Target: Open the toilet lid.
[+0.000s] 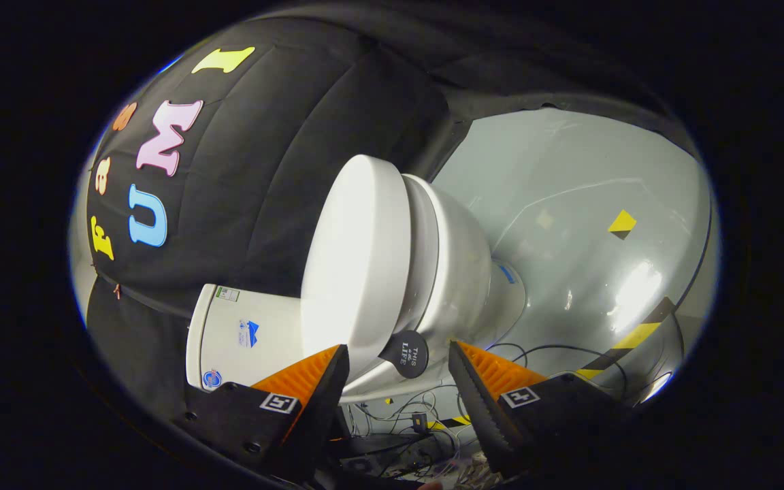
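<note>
A white toilet stands just ahead of me, seen tilted because the camera is rolled. Its smooth white lid point(354, 272) lies down on the seat and bowl point(456, 272), with the white tank point(242, 337) behind it. A round black tab point(409, 354) sticks out from the lid's near edge. My gripper point(397, 359) is open, its two fingers spread to either side of that tab and the lid's rim. Neither finger touches the tab or the lid.
The black cloth wall rises behind the tank. A glossy grey floor point(589, 231) spreads beyond the bowl, marked with yellow-and-black tape point(627, 340) and a small yellow square point(621, 224). Loose cables point(419, 415) lie on the floor below the fingers.
</note>
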Demonstrator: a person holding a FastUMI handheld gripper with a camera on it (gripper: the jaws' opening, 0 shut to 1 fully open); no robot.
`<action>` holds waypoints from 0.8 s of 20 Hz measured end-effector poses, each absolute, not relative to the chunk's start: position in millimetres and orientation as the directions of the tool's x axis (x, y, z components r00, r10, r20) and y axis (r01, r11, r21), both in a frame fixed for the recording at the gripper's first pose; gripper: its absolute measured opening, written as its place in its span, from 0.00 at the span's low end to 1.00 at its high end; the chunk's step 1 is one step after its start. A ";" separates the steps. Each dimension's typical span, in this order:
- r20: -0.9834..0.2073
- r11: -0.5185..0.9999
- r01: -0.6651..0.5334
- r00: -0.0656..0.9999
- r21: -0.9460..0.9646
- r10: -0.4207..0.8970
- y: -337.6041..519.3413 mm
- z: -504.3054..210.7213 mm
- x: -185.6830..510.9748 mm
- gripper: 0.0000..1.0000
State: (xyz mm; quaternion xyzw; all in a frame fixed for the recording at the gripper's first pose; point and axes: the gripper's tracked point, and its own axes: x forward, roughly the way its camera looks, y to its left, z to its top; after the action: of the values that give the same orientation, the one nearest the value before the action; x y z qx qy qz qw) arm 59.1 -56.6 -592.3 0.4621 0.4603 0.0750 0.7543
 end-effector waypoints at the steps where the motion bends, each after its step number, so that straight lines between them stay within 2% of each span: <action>1: -0.633 0.567 0.314 0.552 0.761 0.543 -54.6 -598.6 58.6 0.91; 2: -0.631 0.565 0.312 0.542 0.764 0.555 -50.2 -602.2 57.9 0.91; 4: -0.618 0.533 0.328 0.540 0.780 0.571 -44.9 -605.7 67.3 0.77; 7: -0.636 0.512 0.379 0.502 0.771 0.586 -43.1 -622.4 61.8 0.45; 9: -0.607 0.466 0.389 0.511 0.795 0.609 -43.6 -619.0 67.6 0.24; 10: -0.587 0.425 0.405 0.523 0.809 0.618 -34.7 -642.4 97.7 0.23; 11: -0.590 0.428 0.408 0.508 0.807 0.628 -41.9 -619.6 68.3 0.12; 16: -0.643 0.527 0.373 0.507 0.764 0.574 -38.7 -608.9 67.7 0.12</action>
State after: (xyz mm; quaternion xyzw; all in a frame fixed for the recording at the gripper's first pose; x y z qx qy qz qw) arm 67.7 -38.7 -608.9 0.4812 0.4916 0.0695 0.7224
